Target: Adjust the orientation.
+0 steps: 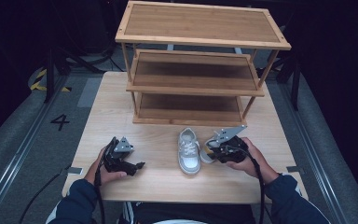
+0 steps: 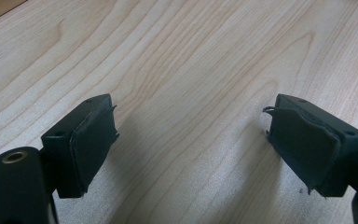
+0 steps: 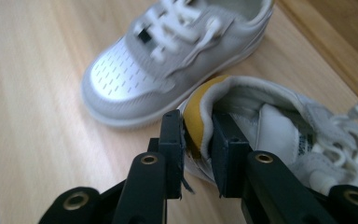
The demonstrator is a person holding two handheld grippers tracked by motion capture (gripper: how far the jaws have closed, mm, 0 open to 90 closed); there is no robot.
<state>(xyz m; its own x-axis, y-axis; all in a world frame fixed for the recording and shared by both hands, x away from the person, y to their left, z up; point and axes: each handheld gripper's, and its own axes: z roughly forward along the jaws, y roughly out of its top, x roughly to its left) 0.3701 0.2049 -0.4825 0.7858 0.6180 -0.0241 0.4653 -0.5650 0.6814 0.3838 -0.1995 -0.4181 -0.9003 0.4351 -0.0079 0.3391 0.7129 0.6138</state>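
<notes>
the right gripper (image 3: pixel 196 140) has its two black jaws pinched on the yellow-lined heel collar of a small white and grey sneaker (image 3: pixel 279 126) — one pad outside the heel, the other inside the opening, with only the thin wall of the shoe between them. in the high view the right gripper (image 1: pixel 214 150) sits in the person's right hand (image 1: pixel 247 158), near the front right part of the pale wooden table (image 1: pixel 121 102), and the held shoe (image 1: pixel 208 154) shows only as a pale patch at its jaws. just beside it, to its left, a second white and grey lace-up sneaker (image 1: pixel 189 151) stands flat on the table, apart from the gripper, its toe toward the person; the right gripper view shows this shoe (image 3: pixel 168 60) just past the held heel. behind both shoes stands a three-tier bamboo shelf rack (image 1: pixel 200 65)

the left gripper (image 2: pixel 191 144) has its jaws spread wide with nothing between them, just bare wood grain — in the high view it (image 1: pixel 137 165) rests low at the front left, held in the left hand (image 1: pixel 103 170), well apart from the shoes
</notes>
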